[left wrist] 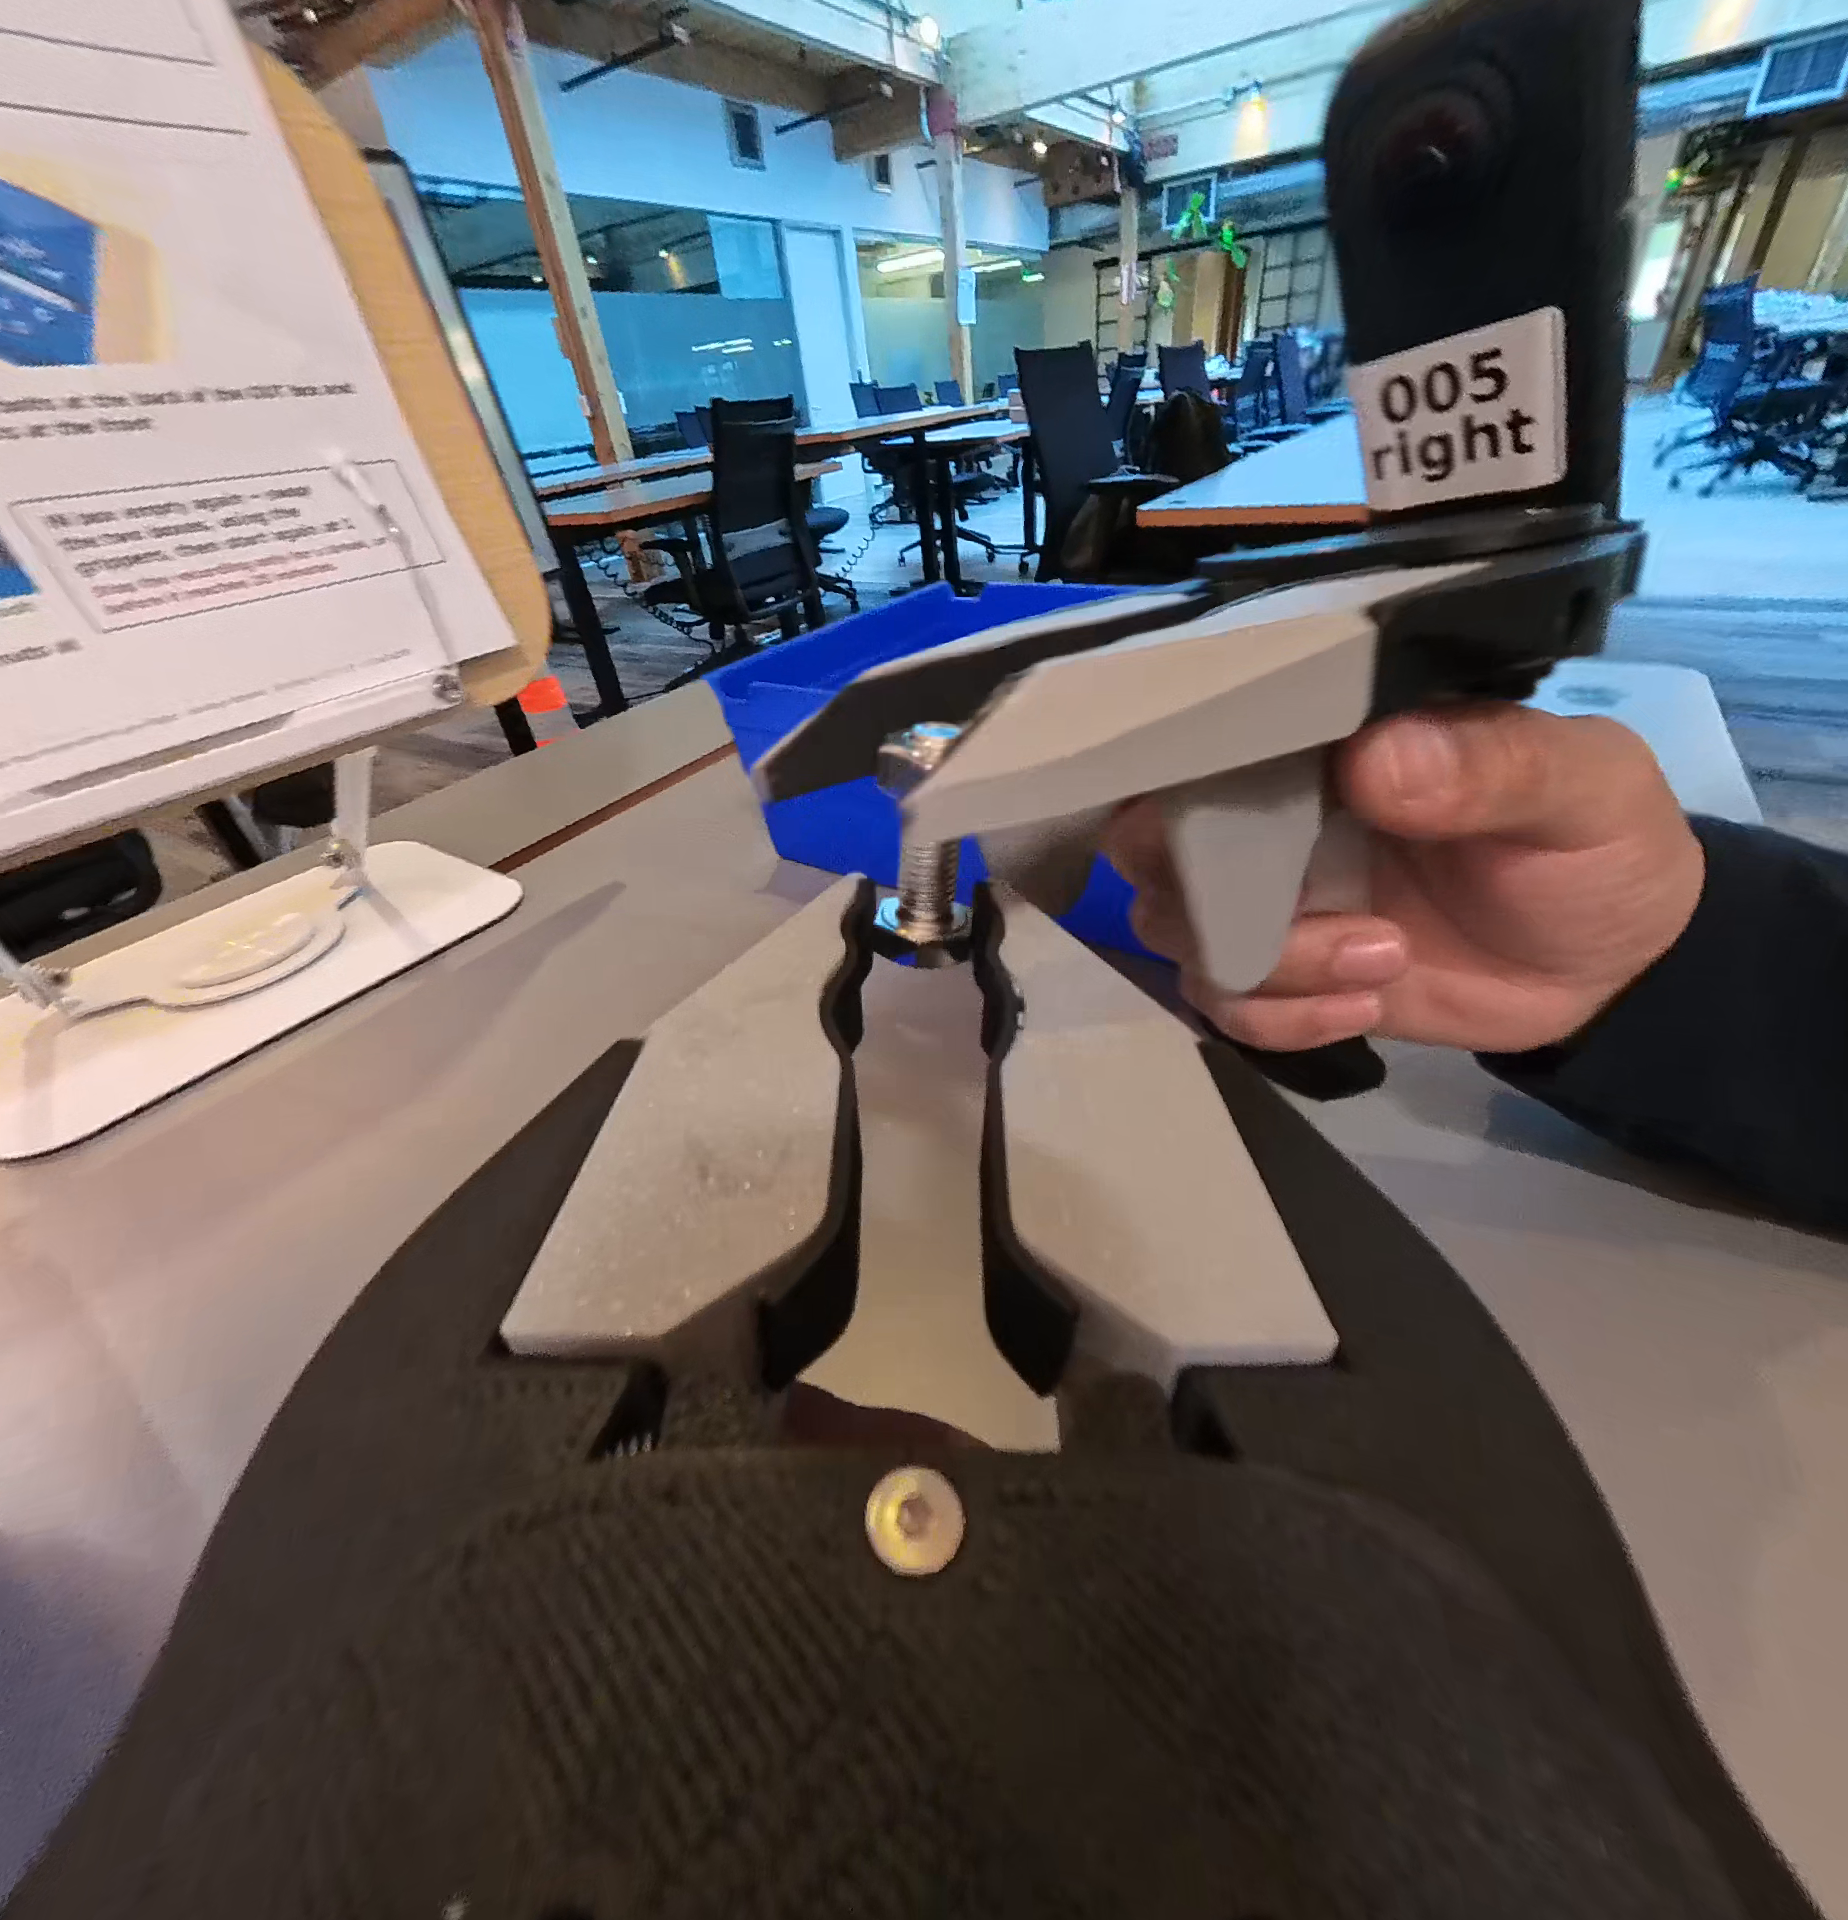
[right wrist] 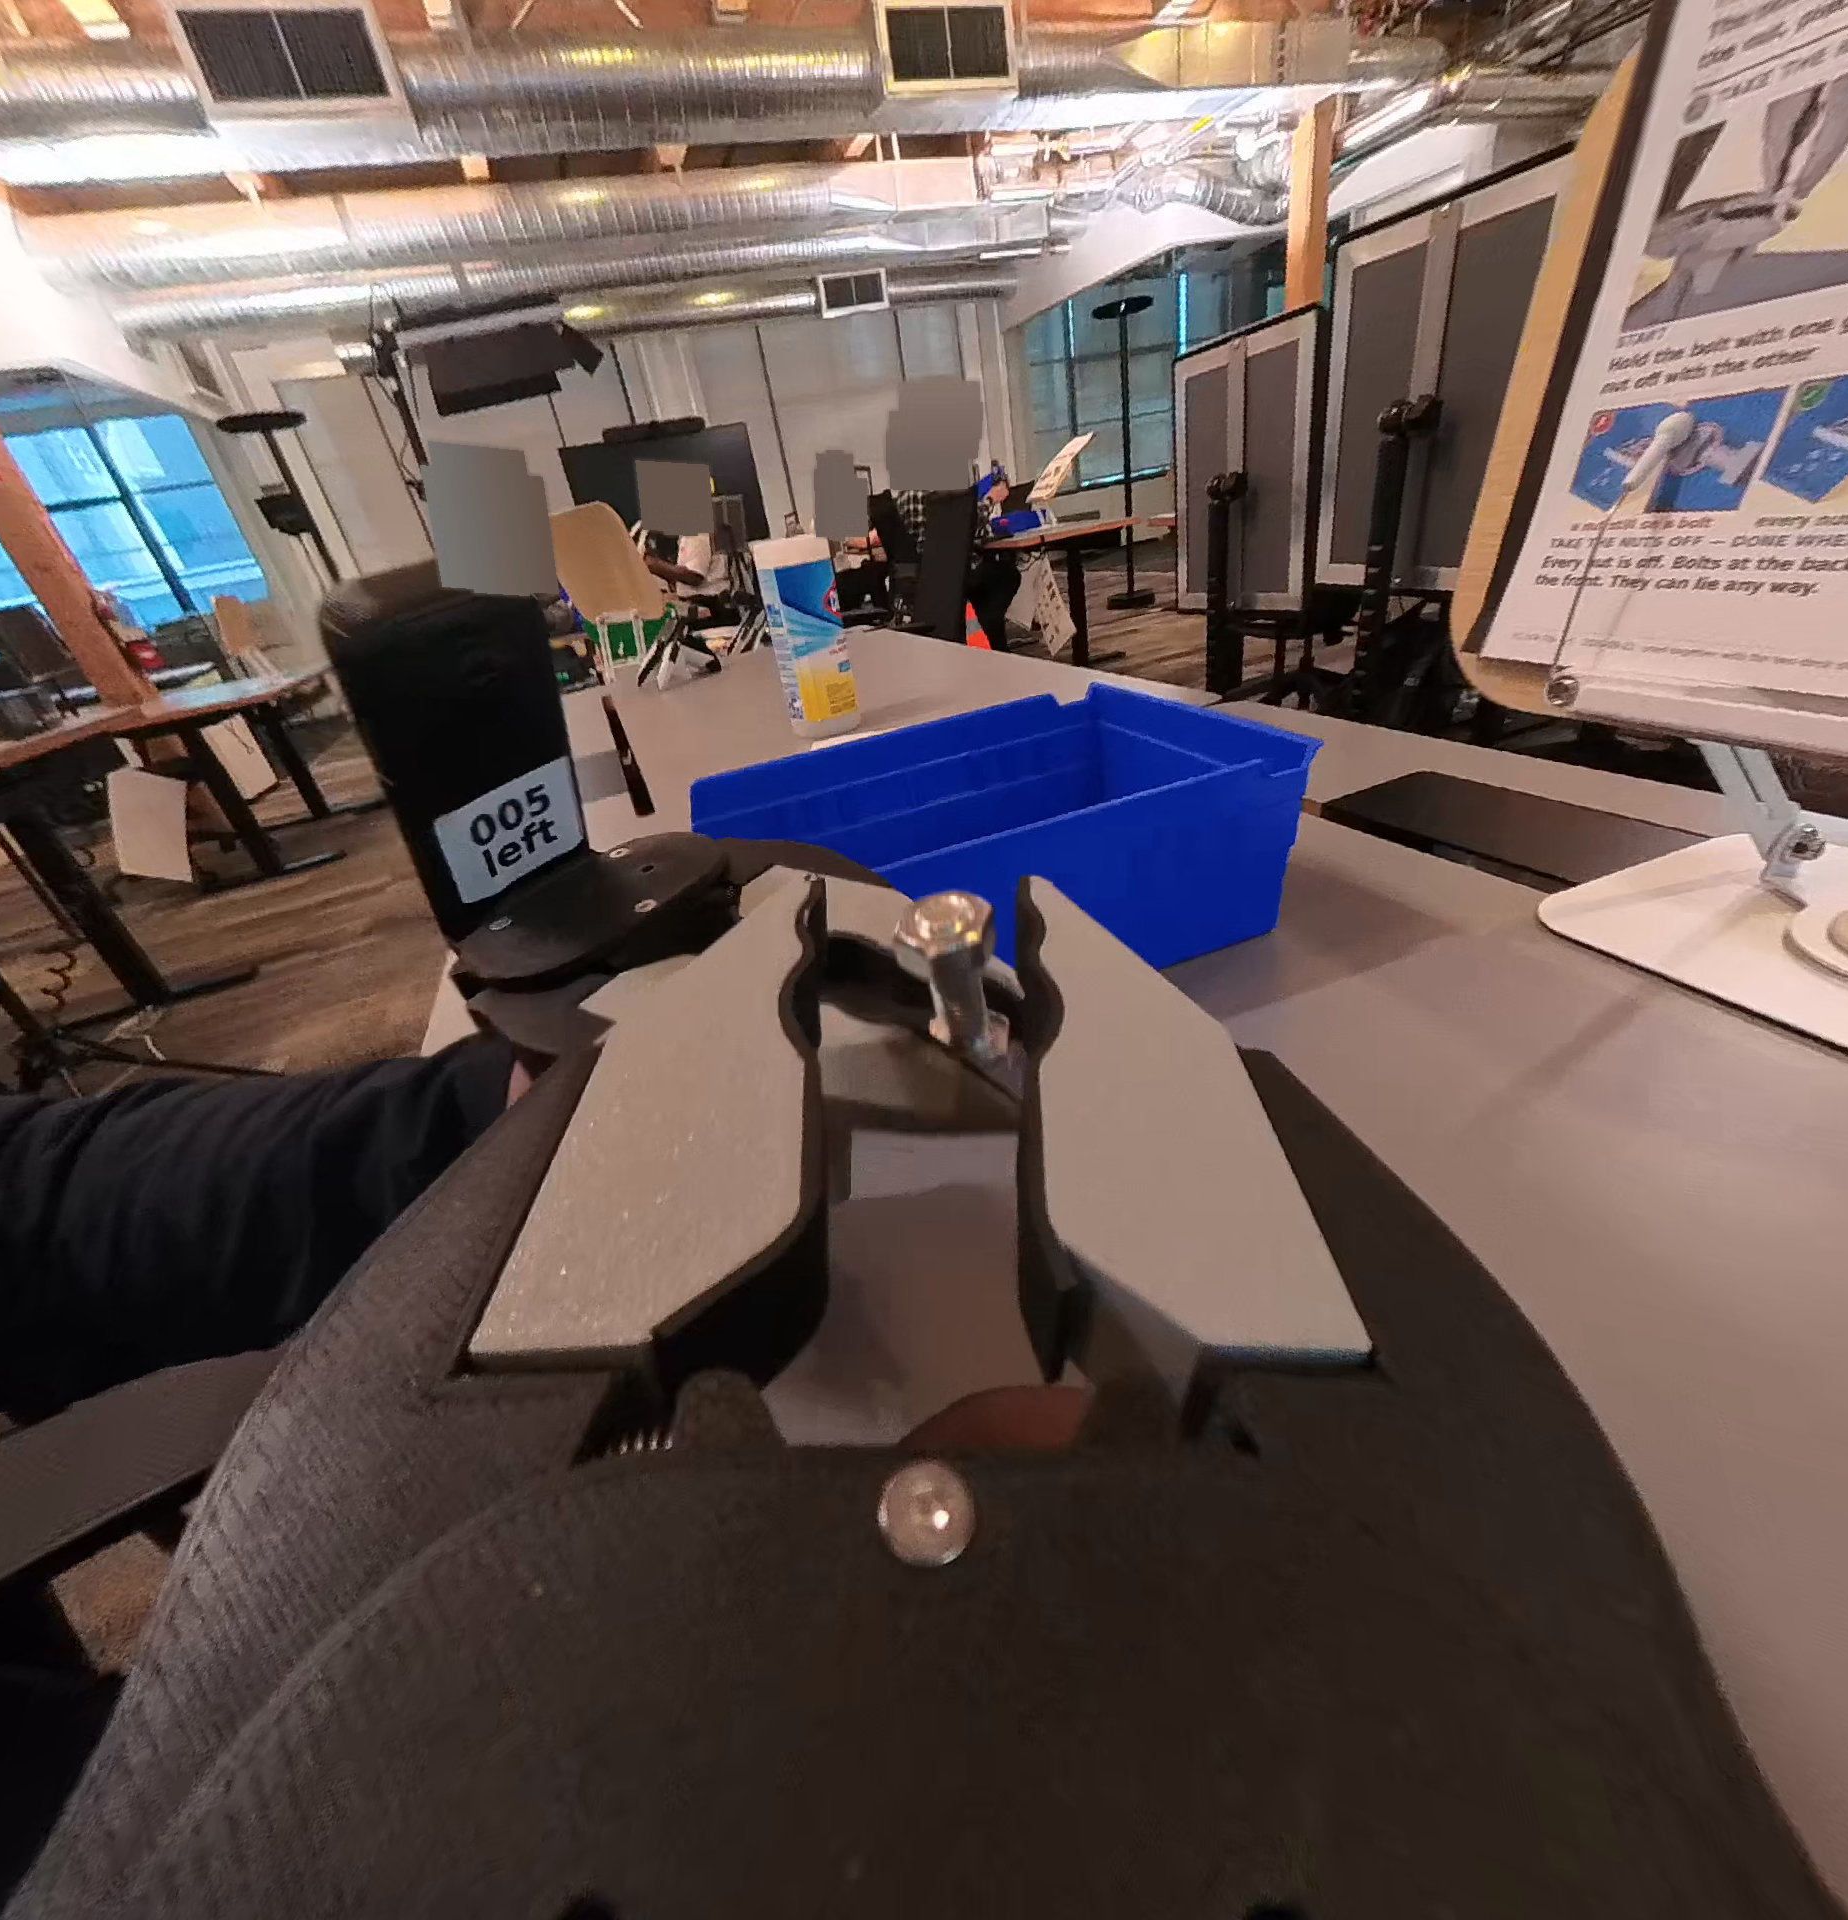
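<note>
A silver bolt (left wrist: 925, 868) stands upright in the air over the grey table (left wrist: 380, 1122). My left gripper (left wrist: 922, 920) is shut on the nut (left wrist: 920, 923) at the bolt's lower end. My right gripper (left wrist: 826, 790) comes in from the right, held by a hand (left wrist: 1471, 883). Its jaws sit either side of the bolt's hex head (left wrist: 922, 746). In the right wrist view, my right gripper (right wrist: 918, 899) stands wider than the hex head (right wrist: 946, 923), which sits nearer the right finger. The nut (right wrist: 987, 1039) shows below it.
A blue plastic bin (right wrist: 1003, 831) sits just behind the bolt; it also shows in the left wrist view (left wrist: 795, 686). An instruction sheet on a white stand (left wrist: 224, 416) is at the left. A wipes canister (right wrist: 811, 634) stands behind the bin. Desks, chairs and seated people fill the room beyond. One gripper's finger ends stand about 5 cm off the other's.
</note>
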The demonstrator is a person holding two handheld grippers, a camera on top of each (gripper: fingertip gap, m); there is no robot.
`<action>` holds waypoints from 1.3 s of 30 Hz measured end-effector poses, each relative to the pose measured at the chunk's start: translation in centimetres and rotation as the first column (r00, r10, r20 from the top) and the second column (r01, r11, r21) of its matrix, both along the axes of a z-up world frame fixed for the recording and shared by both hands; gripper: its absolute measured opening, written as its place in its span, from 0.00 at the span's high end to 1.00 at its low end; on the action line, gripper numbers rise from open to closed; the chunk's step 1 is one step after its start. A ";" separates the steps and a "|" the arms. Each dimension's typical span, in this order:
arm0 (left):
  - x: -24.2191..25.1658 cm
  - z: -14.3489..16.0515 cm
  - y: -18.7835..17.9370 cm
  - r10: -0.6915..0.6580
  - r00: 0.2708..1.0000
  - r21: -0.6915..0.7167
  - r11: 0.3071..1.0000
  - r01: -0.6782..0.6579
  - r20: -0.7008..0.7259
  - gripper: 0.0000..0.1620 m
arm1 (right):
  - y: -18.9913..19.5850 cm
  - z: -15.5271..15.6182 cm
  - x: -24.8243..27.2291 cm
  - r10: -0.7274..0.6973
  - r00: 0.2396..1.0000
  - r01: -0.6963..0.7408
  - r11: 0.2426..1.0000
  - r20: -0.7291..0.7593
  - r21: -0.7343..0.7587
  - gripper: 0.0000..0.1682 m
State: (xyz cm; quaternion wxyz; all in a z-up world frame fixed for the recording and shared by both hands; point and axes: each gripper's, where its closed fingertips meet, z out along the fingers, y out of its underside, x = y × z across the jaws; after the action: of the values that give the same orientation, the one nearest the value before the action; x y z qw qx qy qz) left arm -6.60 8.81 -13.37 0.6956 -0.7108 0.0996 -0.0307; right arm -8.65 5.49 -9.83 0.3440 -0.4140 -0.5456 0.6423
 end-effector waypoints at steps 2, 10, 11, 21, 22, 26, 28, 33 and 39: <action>-1.1 0.4 -0.2 0.027 0.999 0.010 1.000 -0.028 0.044 0.90 | 0.6 0.4 0.4 -0.009 1.000 0.009 1.000 -0.016 -0.022 0.81; -0.8 -0.1 -0.1 0.010 0.999 -0.008 1.000 -0.009 0.038 0.90 | -0.2 -0.3 -0.1 0.006 1.000 -0.006 1.000 0.009 0.006 0.82; -0.3 -0.1 -0.1 -0.007 1.000 -0.010 1.000 0.008 0.030 0.90 | -0.4 -0.3 -0.2 0.010 1.000 -0.010 1.000 0.009 0.010 0.82; -0.8 -0.1 0.0 0.014 0.998 -0.014 1.000 -0.013 0.057 0.90 | 0.2 0.2 0.3 0.003 1.000 -0.003 1.000 -0.011 0.001 0.80; -1.4 0.0 -0.1 0.033 0.997 -0.010 0.999 -0.032 0.075 0.90 | 0.3 0.3 0.4 0.002 1.000 -0.002 1.000 -0.010 -0.003 0.80; -2.4 0.4 -0.3 0.055 0.993 0.000 0.998 -0.055 0.106 0.90 | 0.5 0.0 0.4 -0.010 1.000 0.010 1.000 -0.002 0.006 0.80; -2.1 0.3 -0.3 0.046 0.994 -0.004 0.999 -0.046 0.097 0.90 | 0.3 -0.1 0.3 -0.005 1.000 0.005 1.000 0.005 0.012 0.80; -0.4 -0.3 0.0 0.002 0.998 -0.022 1.000 -0.001 0.059 0.90 | -0.4 -0.6 -0.2 0.013 1.000 -0.014 1.000 0.021 0.013 0.80; -0.3 -0.5 0.2 0.013 1.000 -0.032 0.999 -0.012 0.021 0.90 | -0.1 -0.6 -0.2 -0.012 1.000 0.012 0.999 0.019 0.037 0.80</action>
State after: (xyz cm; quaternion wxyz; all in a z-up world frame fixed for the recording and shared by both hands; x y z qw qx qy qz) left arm -6.88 8.98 -13.92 0.6855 -0.7219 0.0872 -0.0356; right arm -8.85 5.41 -10.43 0.3502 -0.4170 -0.5581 0.6260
